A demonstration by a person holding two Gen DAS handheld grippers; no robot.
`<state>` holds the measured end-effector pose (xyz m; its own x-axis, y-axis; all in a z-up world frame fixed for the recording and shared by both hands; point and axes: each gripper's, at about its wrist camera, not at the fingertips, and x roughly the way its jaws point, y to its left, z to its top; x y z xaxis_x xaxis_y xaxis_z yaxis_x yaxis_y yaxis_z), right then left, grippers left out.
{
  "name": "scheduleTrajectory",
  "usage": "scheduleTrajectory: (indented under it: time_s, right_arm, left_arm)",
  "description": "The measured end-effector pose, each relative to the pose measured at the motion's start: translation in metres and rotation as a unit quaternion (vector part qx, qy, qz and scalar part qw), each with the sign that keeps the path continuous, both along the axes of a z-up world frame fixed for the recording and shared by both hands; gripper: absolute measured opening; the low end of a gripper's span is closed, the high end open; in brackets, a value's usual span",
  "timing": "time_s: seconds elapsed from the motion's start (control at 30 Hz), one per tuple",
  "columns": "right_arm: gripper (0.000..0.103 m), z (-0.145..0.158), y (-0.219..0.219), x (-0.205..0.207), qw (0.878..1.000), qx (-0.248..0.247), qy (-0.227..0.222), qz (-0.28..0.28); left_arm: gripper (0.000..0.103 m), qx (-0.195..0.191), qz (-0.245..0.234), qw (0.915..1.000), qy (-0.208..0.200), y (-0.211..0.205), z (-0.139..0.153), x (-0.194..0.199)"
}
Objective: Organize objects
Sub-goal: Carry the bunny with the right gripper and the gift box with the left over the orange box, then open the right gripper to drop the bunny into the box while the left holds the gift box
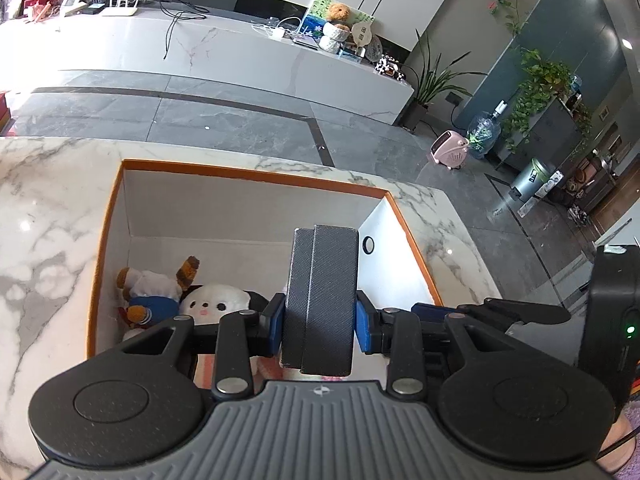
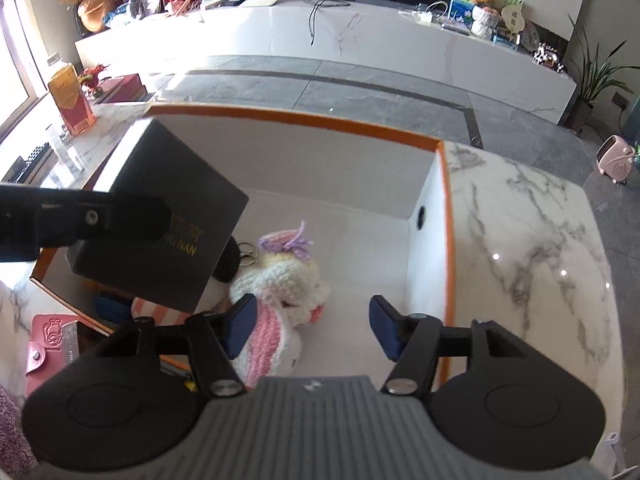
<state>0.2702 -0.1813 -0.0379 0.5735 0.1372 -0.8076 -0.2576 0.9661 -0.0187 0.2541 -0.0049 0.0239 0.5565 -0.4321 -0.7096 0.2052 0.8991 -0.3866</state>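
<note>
Clamped edgewise in left gripper point(image 1: 320, 320), dark gift box point(image 1: 320, 300) is held over orange-rimmed bin point(image 1: 256, 174); right gripper point(image 2: 312, 328) gapes, empty. Box should be lowered flat, clear of plush toys point(image 1: 208, 300).

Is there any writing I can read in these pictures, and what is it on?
"NG NAN": gold letters, partly hidden, on the dark box held in the left tongs.
Smaller gold line above it: too blurred.
Print on the orange carton: too small.
Embossed mark on the pink card holder: unreadable.
</note>
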Motion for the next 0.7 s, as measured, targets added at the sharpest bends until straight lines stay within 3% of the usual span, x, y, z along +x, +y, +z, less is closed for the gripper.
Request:
scheduleTrajectory:
  time_s: [0.17,0.33,0.7]
  right_arm:
    - [0.035,0.019,-0.031,0.004,0.998,0.011,-0.037,-0.044]
    - [0.031,0.03,-0.063,0.001,0.995,0.02,-0.053,-0.081]
    - [0.024,0.003,-0.093,0.007,0.992,0.012,-0.038,-0.121]
  left_arm:
    - [0.04,-0.003,-0.012,0.9997,0.019,-0.024,-0.011,0.012]
    - [0.04,-0.006,-0.025,0.9989,0.039,-0.052,-0.025,0.023]
    - [0.04,-0.016,0.003,0.9935,0.113,-0.089,-0.076,0.039]
